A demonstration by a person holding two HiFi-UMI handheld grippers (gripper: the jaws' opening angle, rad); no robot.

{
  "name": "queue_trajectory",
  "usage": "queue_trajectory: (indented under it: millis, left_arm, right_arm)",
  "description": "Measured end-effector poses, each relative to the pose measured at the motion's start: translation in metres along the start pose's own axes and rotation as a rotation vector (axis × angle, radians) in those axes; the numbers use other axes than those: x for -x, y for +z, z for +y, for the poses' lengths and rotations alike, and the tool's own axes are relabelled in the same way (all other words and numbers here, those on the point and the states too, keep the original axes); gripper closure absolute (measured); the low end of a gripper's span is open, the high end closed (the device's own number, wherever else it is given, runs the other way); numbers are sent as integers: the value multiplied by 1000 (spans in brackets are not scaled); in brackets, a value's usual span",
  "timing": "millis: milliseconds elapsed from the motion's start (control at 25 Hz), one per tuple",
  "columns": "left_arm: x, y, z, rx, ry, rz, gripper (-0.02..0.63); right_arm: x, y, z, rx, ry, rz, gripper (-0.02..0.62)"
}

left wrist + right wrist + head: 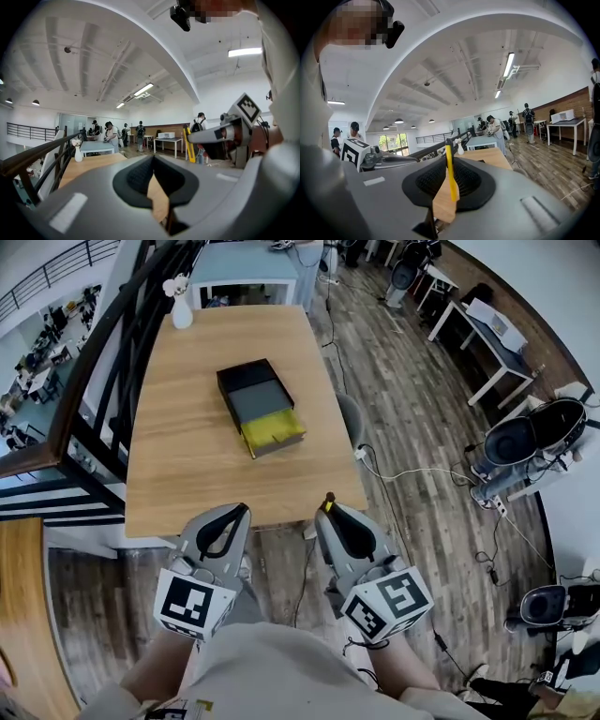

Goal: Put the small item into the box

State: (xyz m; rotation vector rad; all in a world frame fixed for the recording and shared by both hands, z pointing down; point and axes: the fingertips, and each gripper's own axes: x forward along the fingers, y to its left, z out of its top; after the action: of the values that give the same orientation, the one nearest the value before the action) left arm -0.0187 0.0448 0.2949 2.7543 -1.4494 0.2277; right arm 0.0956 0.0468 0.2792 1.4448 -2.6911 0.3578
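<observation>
A black box (251,390) lies in the middle of the wooden table (187,446), its drawer (273,431) pulled out toward me and yellowish inside. Both grippers hover at the table's near edge, well short of the box. My right gripper (328,508) (449,161) is shut on a thin yellow stick-like item (450,176) with a dark tip, which stands upright between the jaws. The same yellow item (190,146) shows in the left gripper view. My left gripper (241,510) (152,159) is shut with nothing between its jaws.
A white vase (180,307) with flowers stands at the table's far left corner. A dark railing (103,381) runs along the table's left side. A grey chair (352,418) sits at the right edge, with cables (422,474) on the wooden floor. Several people stand far off.
</observation>
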Motion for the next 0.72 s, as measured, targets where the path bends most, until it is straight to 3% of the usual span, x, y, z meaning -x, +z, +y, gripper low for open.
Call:
queue_trajectory:
  millis: [720]
  left_arm:
    - [-108, 7, 166, 38, -55, 25, 603]
  right_arm:
    - [-195, 39, -41, 37, -78, 23, 543]
